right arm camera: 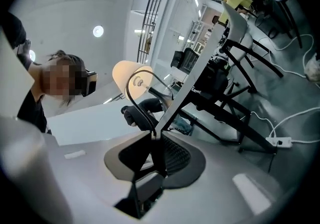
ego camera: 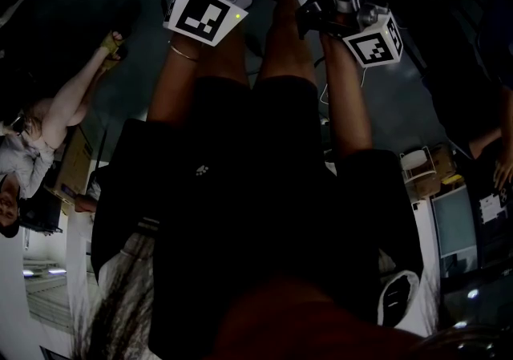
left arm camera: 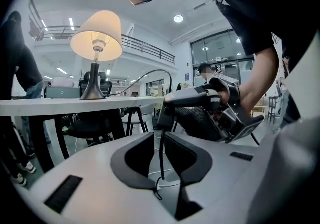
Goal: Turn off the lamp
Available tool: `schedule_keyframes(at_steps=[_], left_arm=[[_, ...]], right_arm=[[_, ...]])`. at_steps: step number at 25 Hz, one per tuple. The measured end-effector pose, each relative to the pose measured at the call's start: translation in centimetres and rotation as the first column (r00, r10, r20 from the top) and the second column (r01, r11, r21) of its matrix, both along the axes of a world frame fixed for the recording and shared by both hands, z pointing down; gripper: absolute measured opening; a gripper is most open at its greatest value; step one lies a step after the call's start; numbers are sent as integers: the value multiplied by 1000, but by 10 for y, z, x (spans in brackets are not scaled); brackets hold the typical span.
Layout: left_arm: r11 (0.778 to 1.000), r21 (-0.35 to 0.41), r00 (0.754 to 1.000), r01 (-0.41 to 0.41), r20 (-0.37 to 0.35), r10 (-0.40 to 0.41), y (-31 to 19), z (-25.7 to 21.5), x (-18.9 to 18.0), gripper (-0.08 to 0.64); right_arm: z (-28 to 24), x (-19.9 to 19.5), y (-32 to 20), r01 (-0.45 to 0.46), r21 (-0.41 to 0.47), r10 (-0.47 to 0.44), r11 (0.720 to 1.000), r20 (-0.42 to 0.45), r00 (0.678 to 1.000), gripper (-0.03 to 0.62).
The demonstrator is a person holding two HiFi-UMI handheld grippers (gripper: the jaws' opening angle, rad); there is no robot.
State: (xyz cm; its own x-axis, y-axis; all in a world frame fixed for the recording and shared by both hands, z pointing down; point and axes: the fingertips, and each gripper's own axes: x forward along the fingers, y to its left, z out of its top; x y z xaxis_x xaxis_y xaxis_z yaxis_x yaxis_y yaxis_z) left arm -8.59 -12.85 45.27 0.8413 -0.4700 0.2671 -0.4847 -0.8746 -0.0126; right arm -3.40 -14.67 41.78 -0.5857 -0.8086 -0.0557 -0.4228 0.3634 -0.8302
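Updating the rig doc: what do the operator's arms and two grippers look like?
The left gripper and right gripper have pale grey bodies and dark pads. Each carries a white cube with black square markers. Short black sleeves, arms bare below; thin bracelet on the left wrist.

Head view is running badly underexposed, nearly everything sinking into black, with only the marker cubes [ego camera: 205, 14] at the top and a pale strip at the lower left catching light. Both gripper views are reading bright and even under round ceiling lights [left arm camera: 178, 19], the lit lamp [left arm camera: 96, 36] is glowing warm and clipping a little at the shade, and it's showing blown out to a cream patch in the right gripper view. Fisheye is bending lines hard and vignetting black at the corners, and the near foreground is going soft.
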Motion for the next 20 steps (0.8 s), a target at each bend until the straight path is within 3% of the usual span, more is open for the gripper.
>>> schedule_keyframes(at_steps=[12,20], left_arm=[[999,-16,999,-27,-23,27,4,4,7,46],[999,-22,999,-48,1,48,10,8,10,17]], right_arm=[[3,1,4,-9,-47,16,999,156,988,69],[12,6,5,-23,-86,41,996,220,975,69]])
